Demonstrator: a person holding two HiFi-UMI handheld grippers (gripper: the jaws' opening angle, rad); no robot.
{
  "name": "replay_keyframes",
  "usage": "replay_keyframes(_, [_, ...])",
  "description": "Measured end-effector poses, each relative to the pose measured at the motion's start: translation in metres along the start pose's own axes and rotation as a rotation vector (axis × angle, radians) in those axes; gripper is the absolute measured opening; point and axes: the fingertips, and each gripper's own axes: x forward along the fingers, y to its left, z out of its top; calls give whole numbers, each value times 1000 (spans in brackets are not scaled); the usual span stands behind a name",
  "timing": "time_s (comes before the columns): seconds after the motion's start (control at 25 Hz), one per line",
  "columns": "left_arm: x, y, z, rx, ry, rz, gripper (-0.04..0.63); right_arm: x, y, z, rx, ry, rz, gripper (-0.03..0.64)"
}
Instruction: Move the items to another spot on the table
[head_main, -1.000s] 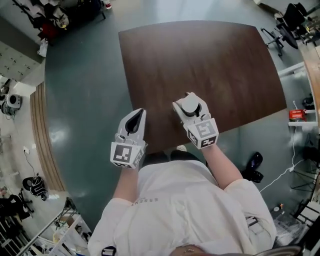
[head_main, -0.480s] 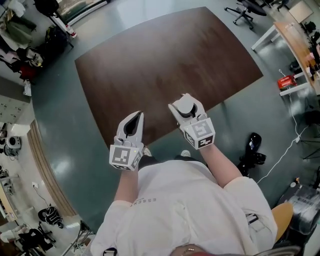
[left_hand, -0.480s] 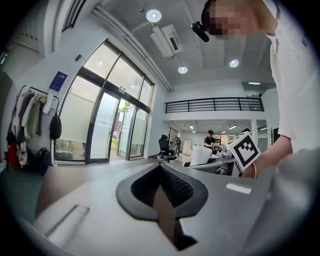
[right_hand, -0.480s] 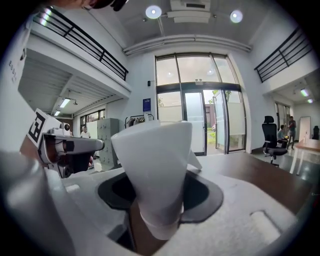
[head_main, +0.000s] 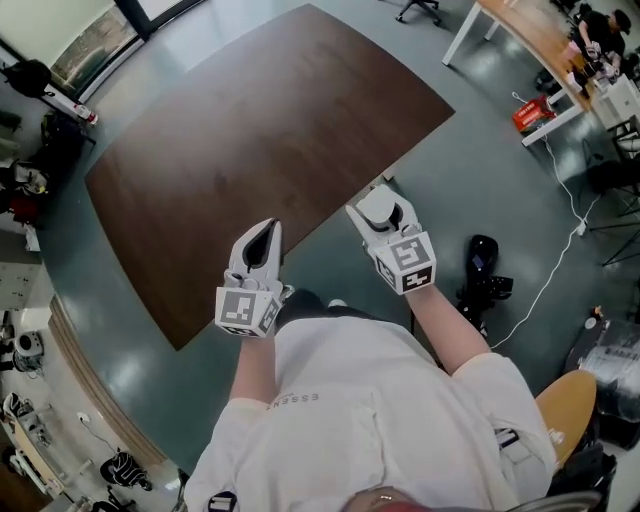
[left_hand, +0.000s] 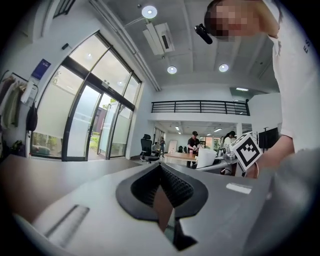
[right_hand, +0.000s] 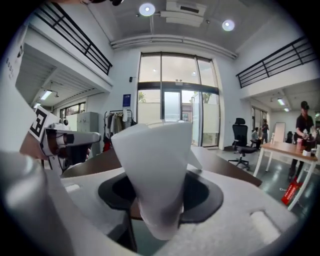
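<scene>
A white paper cup (right_hand: 156, 165) sits tilted between the jaws of my right gripper (head_main: 381, 196), which is shut on it; from above the cup (head_main: 379, 211) shows as a pale round rim. This gripper hangs past the near edge of the dark brown table (head_main: 250, 130), over the grey floor. My left gripper (head_main: 268, 228) is shut with nothing in it, its black pads (left_hand: 175, 186) meeting at the tips, and it hovers over the table's near edge. No other items show on the tabletop.
A pair of black shoes (head_main: 484, 268) and a white cable (head_main: 545, 285) lie on the floor to my right. A red box (head_main: 527, 112) stands under a wooden desk (head_main: 530, 35) at the upper right. An office chair (right_hand: 241, 137) and people stand farther off.
The head view has swung right, so the table has slid to the left. The right gripper with the cup was over the table and is now past its edge. Both grips are unchanged.
</scene>
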Motion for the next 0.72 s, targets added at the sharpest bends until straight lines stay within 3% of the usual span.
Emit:
replay_keyframes(0.32, [104, -50, -19, -5, 46, -151, 17, -28, -100, -23, 74, 9, -151, 218])
replay_keyframes(0.52, [186, -93, -42, -29, 91, -254, 17, -34, -172, -45, 90, 56, -193, 218])
replay_keyframes(0.72, [253, -90, -34, -35, 79, -260, 18, -13, -227, -42, 74, 85, -186, 218])
